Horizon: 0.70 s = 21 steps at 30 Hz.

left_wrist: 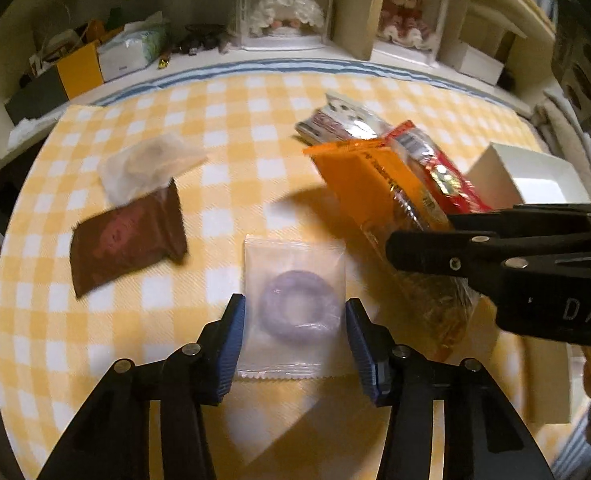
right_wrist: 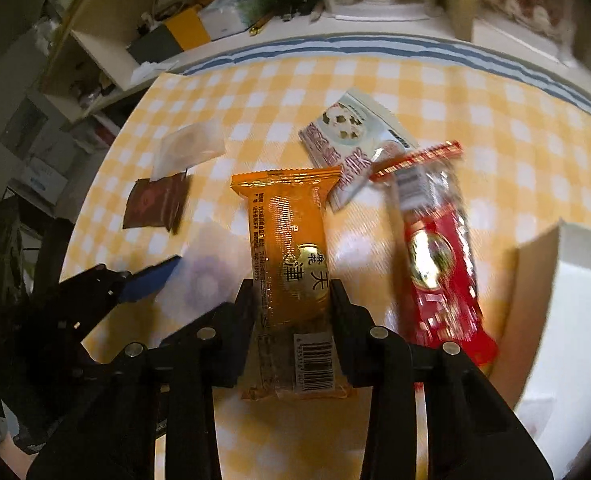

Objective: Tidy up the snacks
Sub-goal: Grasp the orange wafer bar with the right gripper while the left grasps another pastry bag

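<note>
Six snack packets [right_wrist: 287, 256]; one box [left_wrist: 527, 178]

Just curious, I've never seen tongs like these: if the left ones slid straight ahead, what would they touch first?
Probably the clear packet with the purple ring. It already lies between the open left tongs, so their fingers would pass either side of it. How far above the cloth they hover is hard to tell.

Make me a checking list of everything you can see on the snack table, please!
Surface: yellow-and-white checked tablecloth.
Job's things: orange foil snack bar; red foil snack bar; clear packet with purple ring; brown square sachet; pale translucent packet; white printed pouch; open white cardboard box.
Clutter: nothing seen.
Grippers: left gripper open around the ring packet; right gripper shut on the orange bar.
Cables: nothing seen.
Surroundings: cream shelves with boxed dolls.
</note>
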Motion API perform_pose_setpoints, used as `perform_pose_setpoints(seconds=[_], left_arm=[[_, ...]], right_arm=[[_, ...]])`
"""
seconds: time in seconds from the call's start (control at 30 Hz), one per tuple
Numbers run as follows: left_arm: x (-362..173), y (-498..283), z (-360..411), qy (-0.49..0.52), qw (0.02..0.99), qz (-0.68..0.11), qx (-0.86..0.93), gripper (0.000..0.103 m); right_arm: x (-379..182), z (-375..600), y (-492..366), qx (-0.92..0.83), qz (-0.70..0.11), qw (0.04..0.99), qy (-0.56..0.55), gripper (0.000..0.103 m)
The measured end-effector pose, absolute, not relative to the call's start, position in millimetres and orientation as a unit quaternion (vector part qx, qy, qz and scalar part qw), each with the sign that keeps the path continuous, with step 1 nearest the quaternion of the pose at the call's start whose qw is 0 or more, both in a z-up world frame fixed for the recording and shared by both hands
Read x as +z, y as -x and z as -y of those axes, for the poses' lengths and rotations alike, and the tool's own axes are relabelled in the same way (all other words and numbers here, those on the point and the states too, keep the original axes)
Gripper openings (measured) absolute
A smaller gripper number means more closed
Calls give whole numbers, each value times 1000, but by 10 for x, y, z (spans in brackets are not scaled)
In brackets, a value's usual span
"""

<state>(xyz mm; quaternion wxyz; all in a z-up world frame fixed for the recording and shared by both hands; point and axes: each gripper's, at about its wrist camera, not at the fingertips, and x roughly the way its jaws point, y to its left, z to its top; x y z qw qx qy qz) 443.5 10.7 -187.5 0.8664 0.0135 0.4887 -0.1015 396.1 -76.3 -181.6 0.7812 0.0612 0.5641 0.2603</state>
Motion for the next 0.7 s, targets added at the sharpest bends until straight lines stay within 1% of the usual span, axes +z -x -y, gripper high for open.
perform_pose_setpoints(seconds=[0.17, 0.4, 0.7], left_arm=[[-1704, -4313, -182, 12, 873, -479, -95, 48], [-1227, -4062, -292, 55, 897, -428, -99, 48], [-645, -3479, -251, 89, 916, -367, -135, 48]], right_arm=[[-1668, 921, -3832, 256, -552, 790, -80, 36], [-1233, 1220, -3619, 249, -514, 814, -104, 36], [-704, 1777, -3292, 229, -462, 846, -139, 36]])
